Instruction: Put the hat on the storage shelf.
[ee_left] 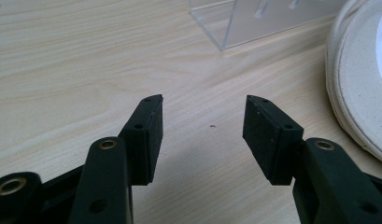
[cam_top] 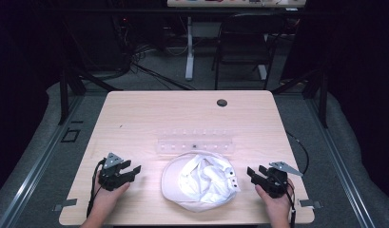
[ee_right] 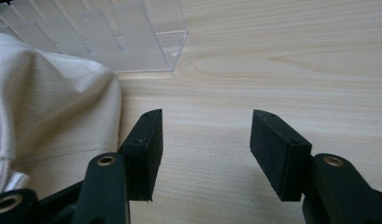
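Left gripper (cam_top: 133, 170) jaws wide, nothing between them, resting on table (cam_top: 135, 118) left of the white hat (cam_top: 200, 180). Hat lies upside down at centre front, just before the clear rack (cam_top: 194, 142), untouched. Right gripper (cam_top: 253, 173) likewise spread and empty: no grasp yet, all handling left.
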Demonstrator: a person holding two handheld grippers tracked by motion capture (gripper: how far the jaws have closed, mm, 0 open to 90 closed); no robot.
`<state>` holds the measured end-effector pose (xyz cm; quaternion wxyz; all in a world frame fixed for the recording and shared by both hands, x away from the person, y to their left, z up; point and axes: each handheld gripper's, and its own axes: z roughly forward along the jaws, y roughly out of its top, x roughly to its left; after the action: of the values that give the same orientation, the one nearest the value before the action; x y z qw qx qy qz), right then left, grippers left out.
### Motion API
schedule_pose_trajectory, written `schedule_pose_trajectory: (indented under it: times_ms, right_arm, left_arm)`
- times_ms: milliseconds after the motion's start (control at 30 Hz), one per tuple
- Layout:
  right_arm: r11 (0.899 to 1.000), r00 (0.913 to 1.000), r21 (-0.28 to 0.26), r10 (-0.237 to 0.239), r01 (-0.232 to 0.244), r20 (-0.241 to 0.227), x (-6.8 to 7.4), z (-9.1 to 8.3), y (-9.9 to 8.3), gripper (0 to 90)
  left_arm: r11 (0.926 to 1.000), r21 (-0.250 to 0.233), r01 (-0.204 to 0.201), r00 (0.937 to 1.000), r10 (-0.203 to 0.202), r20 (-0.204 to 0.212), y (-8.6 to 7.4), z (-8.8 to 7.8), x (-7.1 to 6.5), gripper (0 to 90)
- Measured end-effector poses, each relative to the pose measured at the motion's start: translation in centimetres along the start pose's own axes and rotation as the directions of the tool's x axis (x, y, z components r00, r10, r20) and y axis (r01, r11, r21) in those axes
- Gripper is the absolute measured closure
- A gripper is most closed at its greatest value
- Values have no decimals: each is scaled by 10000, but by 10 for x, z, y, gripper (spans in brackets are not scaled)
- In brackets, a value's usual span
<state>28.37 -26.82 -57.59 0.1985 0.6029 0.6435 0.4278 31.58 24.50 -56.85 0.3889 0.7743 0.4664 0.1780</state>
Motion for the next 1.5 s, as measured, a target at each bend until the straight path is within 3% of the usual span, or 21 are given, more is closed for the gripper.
schedule_pose_trajectory:
  times_ms: [267,400,500,633,767,867,1000,1133,1333,1400,1500]
  right_arm:
    - [9999,9998,111,-55,57,-214,5,-6,3,428]
    - [9983,9991,502,-269,285,-335,13,-8,9,431]
    - [9959,9981,750,-485,513,-383,20,-9,13,460]
    - [9950,9961,720,-657,699,-585,27,-10,17,466]
    - [9950,9943,757,-588,655,-885,29,-11,20,469]
    - [9935,9954,944,-567,639,-768,30,-12,23,490]
    - [9930,9957,1048,-464,548,-806,35,-13,29,439]
    - [9855,9923,1500,-643,798,-1060,43,-17,42,428]
    - [9592,9882,2603,-775,1101,-1324,52,-19,61,425]
    - [9498,9862,2882,-830,1219,-1435,55,-20,68,415]
    - [9444,9844,3028,-840,1281,-1544,56,-21,72,416]
  left_arm:
    - [9998,192,-110,9998,107,143,3,4,-4,482]
    - [9992,336,-221,9996,214,208,4,5,-7,481]
    - [9996,153,-256,9990,250,372,4,4,-7,475]
    - [9999,-158,33,9978,-23,656,5,4,-5,486]
    - [9998,-135,-134,9994,138,304,4,2,-3,493]
    - [9995,-304,-123,9998,128,166,5,1,-4,491]
    - [9993,-41,-365,9993,365,29,4,1,-5,480]
    - [9998,15,-200,9996,199,190,5,2,-5,479]
    - [9999,135,73,9997,-76,230,3,3,-3,479]
    - [9997,248,48,9998,-53,207,2,4,-4,479]
    - [9998,201,-61,9998,57,204,2,4,-7,479]
